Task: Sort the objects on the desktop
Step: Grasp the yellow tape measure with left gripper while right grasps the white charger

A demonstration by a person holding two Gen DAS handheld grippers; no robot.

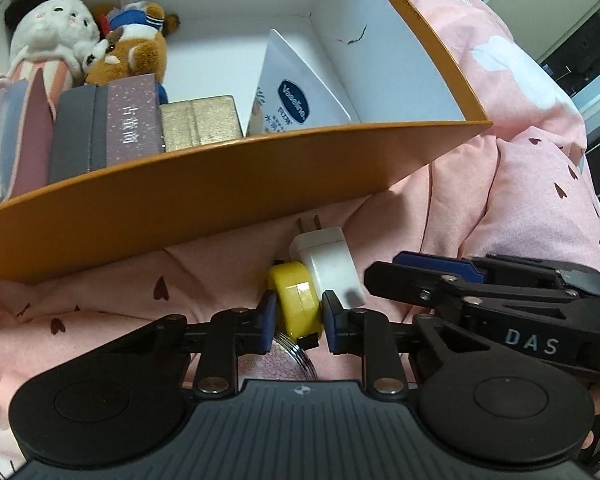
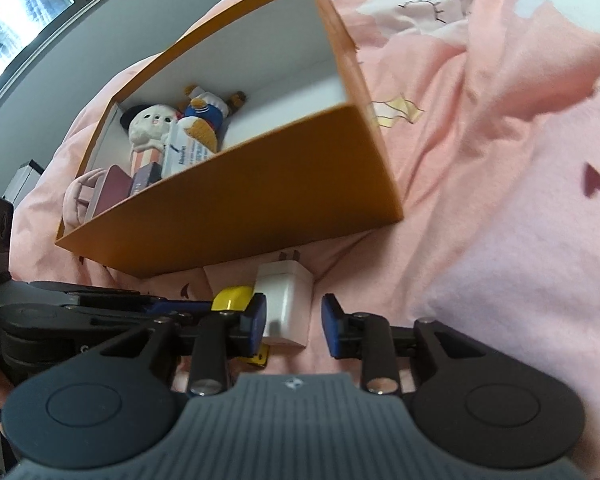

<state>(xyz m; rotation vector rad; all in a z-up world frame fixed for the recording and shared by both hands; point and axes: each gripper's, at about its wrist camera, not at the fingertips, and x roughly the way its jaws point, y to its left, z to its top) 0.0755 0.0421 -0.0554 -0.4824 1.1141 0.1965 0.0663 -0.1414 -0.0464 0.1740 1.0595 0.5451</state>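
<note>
One yellow case (image 1: pixel 297 304) pinched in the left gripper (image 1: pixel 299 316) — one white charger (image 2: pixel 285 304) between the right gripper's (image 2: pixel 293 326) spread jaws.

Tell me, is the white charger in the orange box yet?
No, it's out. The charger lies on the pink blanket in front of the box, beside a yellow thing.

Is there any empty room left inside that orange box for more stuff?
Yes. The box has bare white floor between the plush toys and the lotion tube, and along its far wall. The near left side is crowded with books and a gold case.
</note>
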